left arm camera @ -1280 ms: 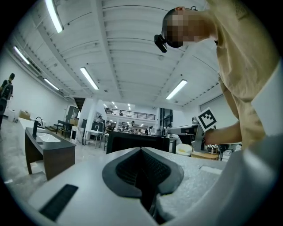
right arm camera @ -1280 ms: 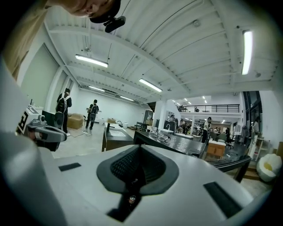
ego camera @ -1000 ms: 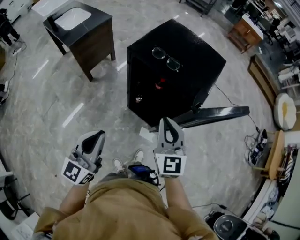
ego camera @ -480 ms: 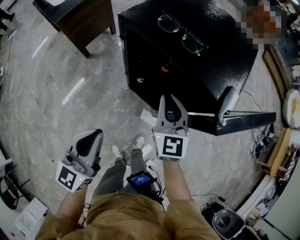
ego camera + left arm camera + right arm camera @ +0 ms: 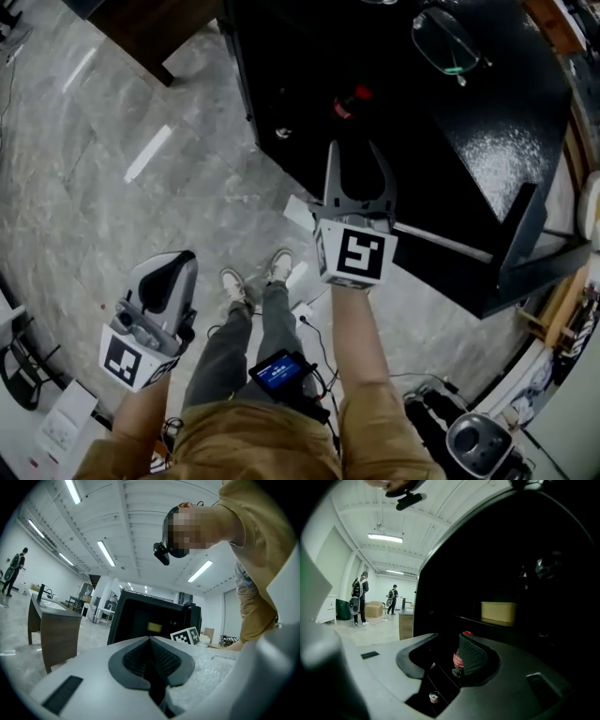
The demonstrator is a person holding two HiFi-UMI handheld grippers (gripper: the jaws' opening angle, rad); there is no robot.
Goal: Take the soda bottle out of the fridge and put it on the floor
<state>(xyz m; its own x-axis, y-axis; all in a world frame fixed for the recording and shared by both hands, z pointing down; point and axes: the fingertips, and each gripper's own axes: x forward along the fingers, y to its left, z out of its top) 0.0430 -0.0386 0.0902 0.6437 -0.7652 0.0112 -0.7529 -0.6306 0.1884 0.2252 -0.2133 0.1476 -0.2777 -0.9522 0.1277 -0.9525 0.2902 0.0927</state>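
Right tongs (image 5: 352,150) have just been opening and now stand parted and empty at the mouth of the fridge (image 5: 511,141), aimed about level into it. In the right gripper view the soda bottle (image 5: 458,660) shows beyond the gap, with the pads (image 5: 474,656) not touching it. Left tongs (image 5: 172,267) are clenched on nothing, low over the floor (image 5: 122,216) near the person's shoes.

The step in hand looks like the reach, with the bottle not yet grasped. It stands upright inside the fridge, its red cap (image 5: 354,94) the one bright spot in the dark. Next, I judge, the right tongs must go deeper, straddle the bottle's body below the cap and close squarely, since a smooth round plastic wall may slip or twist.

The fridge is a glossy black box with its door (image 5: 523,239) swung wide, and thin-framed glasses (image 5: 448,42) lie on its top. The floor is polished, marbled grey stone. The pads are dark and ribbed.
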